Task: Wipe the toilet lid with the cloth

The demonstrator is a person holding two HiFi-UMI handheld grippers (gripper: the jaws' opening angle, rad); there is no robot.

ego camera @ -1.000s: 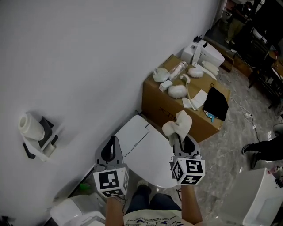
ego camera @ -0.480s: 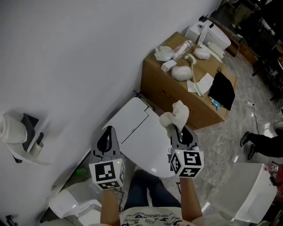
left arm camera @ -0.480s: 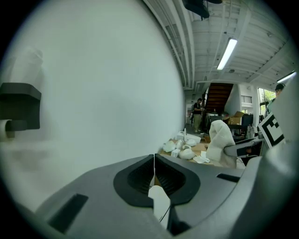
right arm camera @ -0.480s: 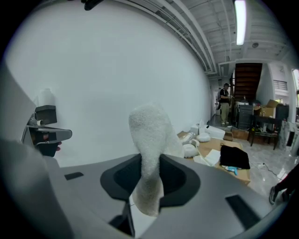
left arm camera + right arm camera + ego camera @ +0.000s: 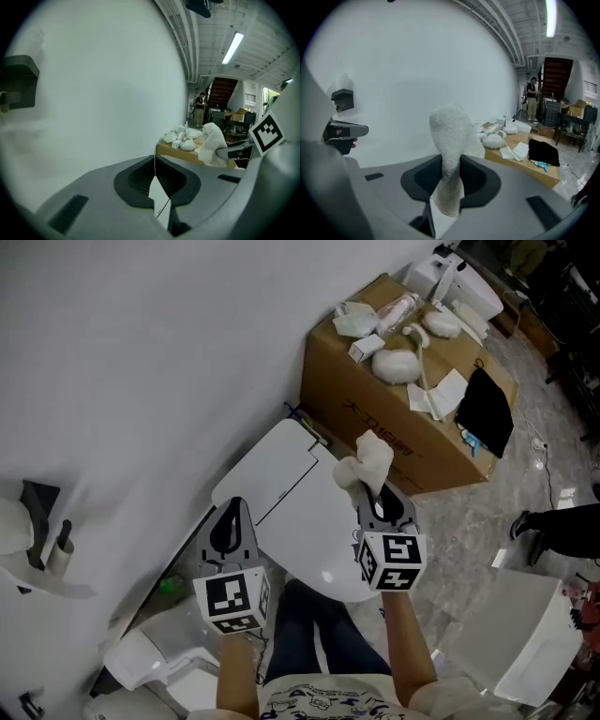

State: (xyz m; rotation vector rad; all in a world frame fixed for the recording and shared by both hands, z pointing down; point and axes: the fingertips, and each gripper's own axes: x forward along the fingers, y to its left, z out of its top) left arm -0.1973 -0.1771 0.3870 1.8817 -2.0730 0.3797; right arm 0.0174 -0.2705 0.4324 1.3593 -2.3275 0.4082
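Cloth (image 5: pixel 367 460) is pinched in the right gripper (image 5: pixel 375 495). The fingers are clamped on its middle, a white wad sticks out past the tips and a short tail hangs below. In the head view it sits over the right edge of the toilet lid (image 5: pixel 309 531), near the back. Can't tell whether it touches the lid.

Left gripper (image 5: pixel 231 512) is over the lid's left edge, fingers closed tip to tip with nothing between them. The two grippers are well apart.

Versus 0.5 s ago, cloth and right gripper sit slightly higher in frame, at much the same spot against the lid. Left gripper has barely moved. The head view has shifted: the cardboard box (image 5: pixel 375 409) beyond the lid now reaches the top edge, and the roll holder (image 5: pixel 37 531) on the wall (image 5: pixel 141 352) is cut off at the left edge.
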